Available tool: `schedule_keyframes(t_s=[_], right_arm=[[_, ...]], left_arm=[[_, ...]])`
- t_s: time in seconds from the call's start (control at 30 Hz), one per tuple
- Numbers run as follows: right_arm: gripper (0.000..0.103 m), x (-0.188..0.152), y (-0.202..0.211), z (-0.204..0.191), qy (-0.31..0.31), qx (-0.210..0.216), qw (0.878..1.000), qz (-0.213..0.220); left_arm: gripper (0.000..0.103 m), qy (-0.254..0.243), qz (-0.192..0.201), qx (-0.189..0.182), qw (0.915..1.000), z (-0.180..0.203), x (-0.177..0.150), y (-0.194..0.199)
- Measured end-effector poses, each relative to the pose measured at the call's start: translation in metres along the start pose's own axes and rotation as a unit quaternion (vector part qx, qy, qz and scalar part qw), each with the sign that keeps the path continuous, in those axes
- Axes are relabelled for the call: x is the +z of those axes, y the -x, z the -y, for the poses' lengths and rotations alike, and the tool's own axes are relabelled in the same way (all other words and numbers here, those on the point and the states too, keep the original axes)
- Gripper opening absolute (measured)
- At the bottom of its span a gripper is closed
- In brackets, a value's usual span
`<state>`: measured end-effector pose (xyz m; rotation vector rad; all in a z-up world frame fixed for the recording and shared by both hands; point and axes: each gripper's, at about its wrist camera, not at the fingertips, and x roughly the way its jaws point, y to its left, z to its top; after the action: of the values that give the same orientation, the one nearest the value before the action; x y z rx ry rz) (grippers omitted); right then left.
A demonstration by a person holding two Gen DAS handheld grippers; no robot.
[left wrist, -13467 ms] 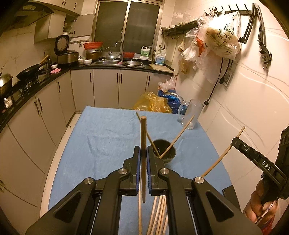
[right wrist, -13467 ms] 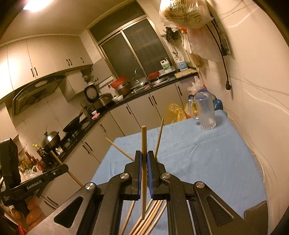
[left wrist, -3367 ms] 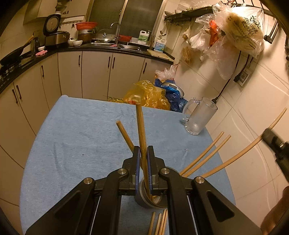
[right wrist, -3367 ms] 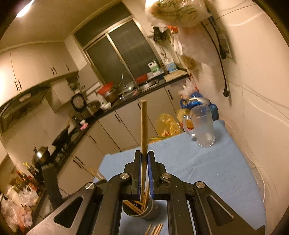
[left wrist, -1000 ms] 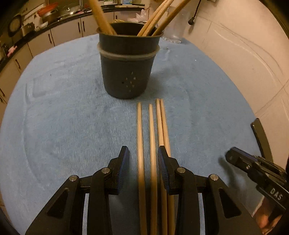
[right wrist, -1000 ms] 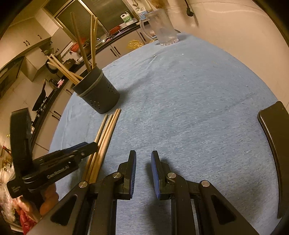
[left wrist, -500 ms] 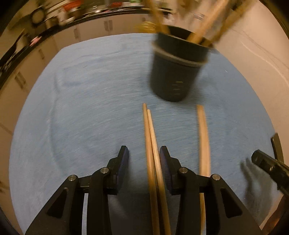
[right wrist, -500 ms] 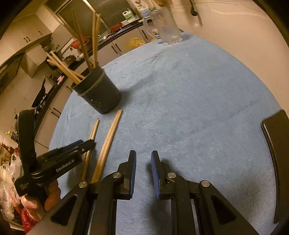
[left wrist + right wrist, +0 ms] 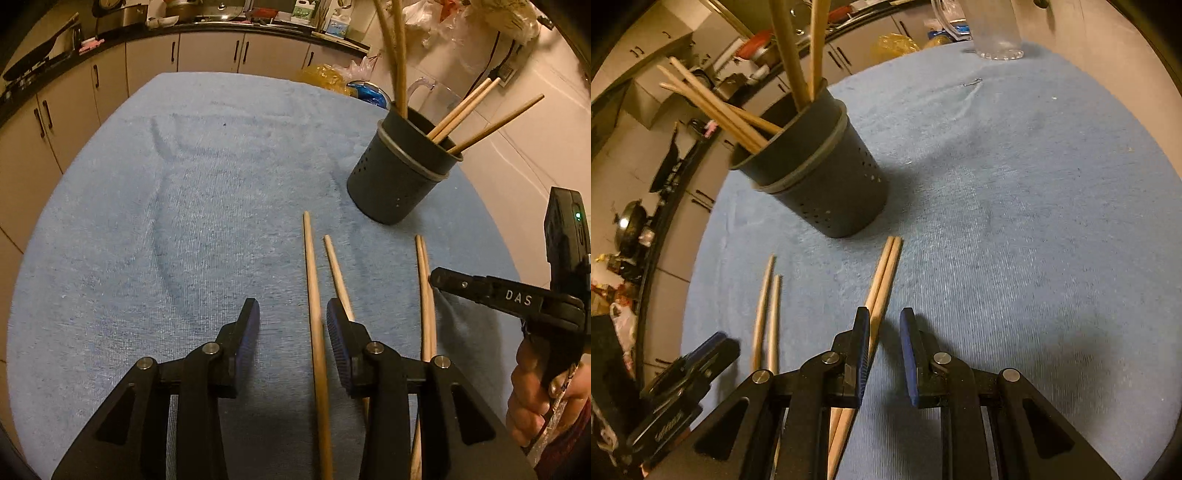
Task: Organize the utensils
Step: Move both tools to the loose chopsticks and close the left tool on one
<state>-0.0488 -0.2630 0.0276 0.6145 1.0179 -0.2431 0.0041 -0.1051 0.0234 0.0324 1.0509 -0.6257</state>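
Both claws, left and right, angle down over chopsticks.

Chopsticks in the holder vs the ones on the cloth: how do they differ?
Pose: the chopsticks in the holder stand or lean, ends in the air; the loose chopsticks lie flat on the blue cloth.
Grouping: those in the holder fan out in different directions; the loose ones lie roughly parallel, as two pairs.
Place: the loose ones lie in front of the holder, not touching it.
Shared: all look like plain pale wood.
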Motion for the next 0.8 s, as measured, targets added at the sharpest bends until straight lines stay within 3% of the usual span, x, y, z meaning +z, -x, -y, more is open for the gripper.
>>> schedule_keyframes(t_s=[0.23,0.47,0.6,0.8], right_arm=[[0.014,0.002,-0.005,-0.018,0.027,-0.056,0.998,0.001],[0.012,0.01,-0.022,-0.04,0.072,-0.13,0.989,0.002],[0.001,0.008,-0.021,-0.035,0.08,-0.133,0.988,0.0],[0.001,-0.002,-0.001,-0.007,0.048,-0.086,0.995,-0.004]], left_arm=[[0.036,-0.001,0.006,-0.022,0.9997,-0.004,-0.003,-0.001],[0.036,-0.005,0.0,-0.01,0.9999,0.0,-0.002,-0.003],[0.036,-0.015,-0.016,0.011,0.9997,0.008,0.003,-0.008],[0.036,-0.047,-0.044,0.063,0.9959,0.029,0.017,-0.027]])
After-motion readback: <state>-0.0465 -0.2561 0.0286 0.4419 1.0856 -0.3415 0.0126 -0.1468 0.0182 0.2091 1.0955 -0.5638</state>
